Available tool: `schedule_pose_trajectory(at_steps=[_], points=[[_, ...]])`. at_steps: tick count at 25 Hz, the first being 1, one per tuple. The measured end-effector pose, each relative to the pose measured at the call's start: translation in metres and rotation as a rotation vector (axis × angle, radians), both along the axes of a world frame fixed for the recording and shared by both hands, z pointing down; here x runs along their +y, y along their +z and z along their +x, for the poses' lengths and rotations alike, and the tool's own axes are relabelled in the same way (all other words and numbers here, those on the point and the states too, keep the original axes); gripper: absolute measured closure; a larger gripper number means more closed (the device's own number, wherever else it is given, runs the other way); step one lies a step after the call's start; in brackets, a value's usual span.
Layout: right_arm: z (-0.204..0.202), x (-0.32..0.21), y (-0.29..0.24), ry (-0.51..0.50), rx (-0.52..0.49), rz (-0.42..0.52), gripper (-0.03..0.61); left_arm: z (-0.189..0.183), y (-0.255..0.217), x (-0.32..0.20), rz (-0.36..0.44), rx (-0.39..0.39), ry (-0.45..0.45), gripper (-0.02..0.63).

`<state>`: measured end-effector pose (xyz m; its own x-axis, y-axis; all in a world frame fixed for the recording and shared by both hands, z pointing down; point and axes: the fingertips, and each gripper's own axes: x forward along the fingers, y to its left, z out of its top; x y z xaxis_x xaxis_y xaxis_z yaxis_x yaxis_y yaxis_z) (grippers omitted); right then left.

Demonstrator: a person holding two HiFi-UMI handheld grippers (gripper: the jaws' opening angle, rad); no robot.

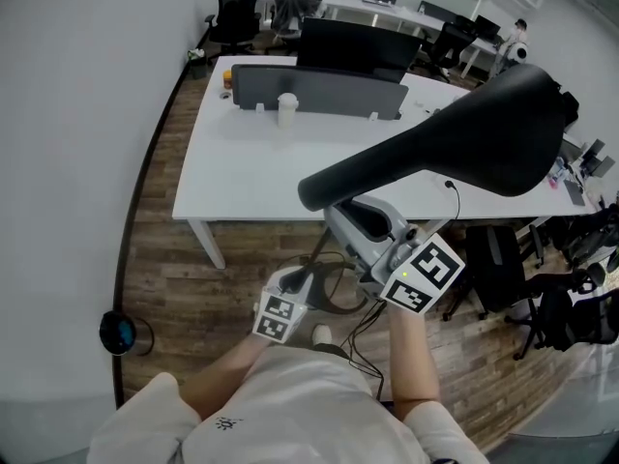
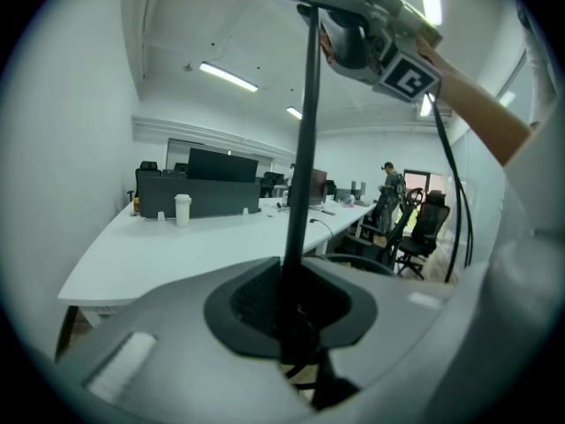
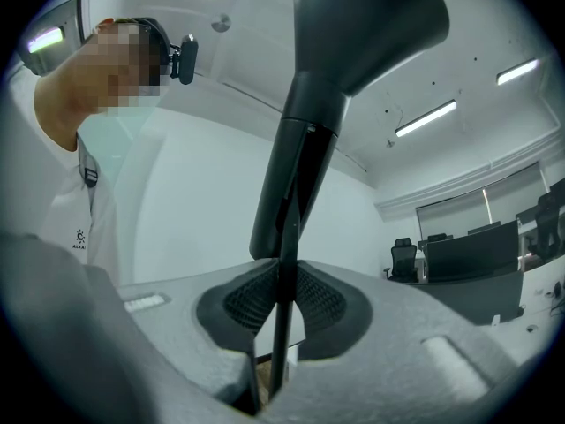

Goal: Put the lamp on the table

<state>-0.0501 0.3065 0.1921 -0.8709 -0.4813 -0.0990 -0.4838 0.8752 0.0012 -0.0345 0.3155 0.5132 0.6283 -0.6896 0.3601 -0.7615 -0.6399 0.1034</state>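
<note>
I hold a black lamp in the air in front of the white table [image 1: 253, 177]. Its big black shade [image 1: 464, 133] hangs over the table's near right corner in the head view. My right gripper [image 1: 363, 222] is shut on the lamp's thin pole just below the shade; in the right gripper view the pole [image 3: 284, 316] is pinched between the pads, with the shade [image 3: 357, 25] above. Lower down, my left gripper [image 1: 302, 283] is shut on the same pole [image 2: 305, 148], which rises from its jaws to the right gripper [image 2: 375, 38]. A black cord [image 1: 360, 332] dangles by my body.
On the table stand a grey divider [image 1: 319, 92], a white cup [image 1: 287, 108] and a dark monitor [image 1: 358, 46]. Office chairs [image 1: 503, 269] crowd the floor at the right. A round dark object [image 1: 121, 332] sits on the wooden floor at the left. More desks stand behind.
</note>
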Motion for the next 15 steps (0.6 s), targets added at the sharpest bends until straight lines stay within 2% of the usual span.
schedule_pose_trajectory(at_steps=[8,15], points=[[0.012,-0.027,0.006,-0.017,0.003,-0.011,0.529,0.012,0.006,-0.023,-0.012,-0.002,-0.012,0.565],[0.034,-0.064,0.009,-0.056,0.009,-0.004,0.529,0.033,0.009,-0.063,-0.013,-0.007,-0.050,0.565]])
